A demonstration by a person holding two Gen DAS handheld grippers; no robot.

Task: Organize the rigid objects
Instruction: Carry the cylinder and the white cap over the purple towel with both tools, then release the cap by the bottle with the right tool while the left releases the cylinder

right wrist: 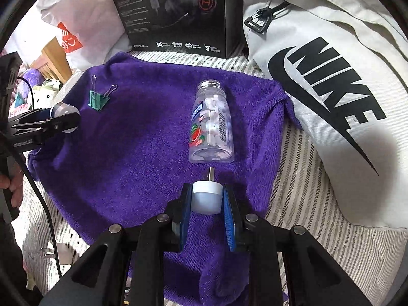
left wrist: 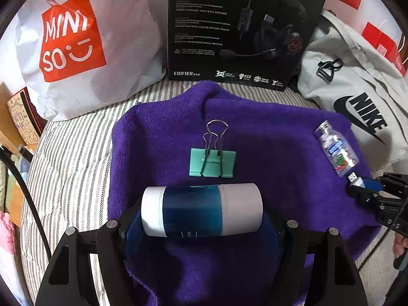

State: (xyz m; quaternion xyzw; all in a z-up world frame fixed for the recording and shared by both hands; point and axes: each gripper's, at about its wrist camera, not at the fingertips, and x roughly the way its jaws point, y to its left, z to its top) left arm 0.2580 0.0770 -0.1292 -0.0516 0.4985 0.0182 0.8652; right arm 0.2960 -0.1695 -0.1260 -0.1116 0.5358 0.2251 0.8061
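My left gripper is shut on a blue-and-white cylinder, which lies crosswise between the fingers just above the purple towel. My right gripper is shut on a small white USB light, its metal plug pointing forward. A green binder clip lies on the towel just beyond the cylinder. A clear bottle of white candies lies on its side on the towel, straight ahead of the USB plug. The right wrist view shows the left gripper at the left edge, near the binder clip.
The towel covers a striped bed sheet. Behind it stand a white Miniso bag and a black Edifier headphone box. A grey Nike bag borders the right side. A hand and a black cable are at the left.
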